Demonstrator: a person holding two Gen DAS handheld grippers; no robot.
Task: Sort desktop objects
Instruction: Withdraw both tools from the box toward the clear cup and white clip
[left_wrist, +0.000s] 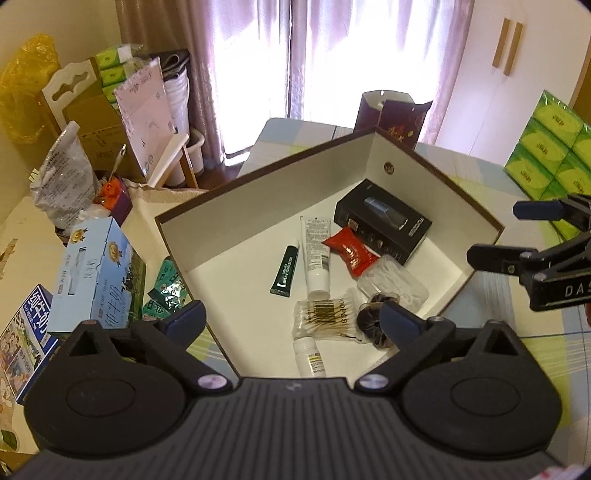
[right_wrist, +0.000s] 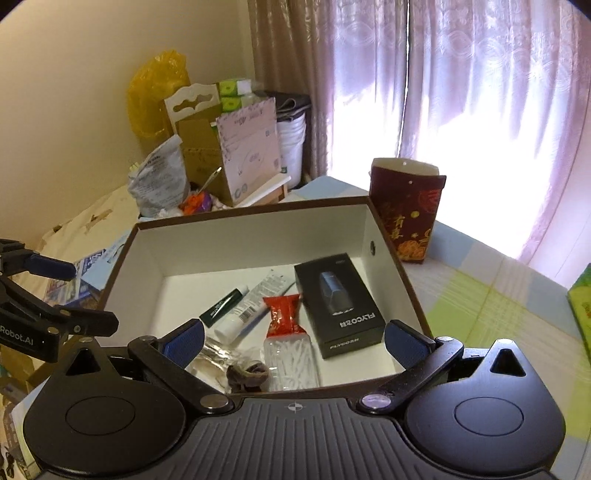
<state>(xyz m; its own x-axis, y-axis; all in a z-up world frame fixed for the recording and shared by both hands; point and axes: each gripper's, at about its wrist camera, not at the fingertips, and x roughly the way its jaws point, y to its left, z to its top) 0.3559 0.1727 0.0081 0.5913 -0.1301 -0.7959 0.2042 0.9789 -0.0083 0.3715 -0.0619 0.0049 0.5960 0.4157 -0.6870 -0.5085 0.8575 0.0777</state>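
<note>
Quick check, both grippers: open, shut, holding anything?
Left gripper: open, holding nothing, above the box.
Right gripper: open, holding nothing.

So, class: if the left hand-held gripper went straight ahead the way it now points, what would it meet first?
Probably the cotton swab packet on the floor of the open box: it lies between the open fingers of the left hand-held gripper. Depth is unclear.

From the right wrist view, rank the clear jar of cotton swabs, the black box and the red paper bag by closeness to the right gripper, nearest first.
Right gripper, open, over the near edge of the big box.
1. Clear jar of cotton swabs: between the fingers, slightly left.
2. Black box: just beyond, to the right, inside the big box.
3. Red paper bag: outside, past the far right corner.
</note>
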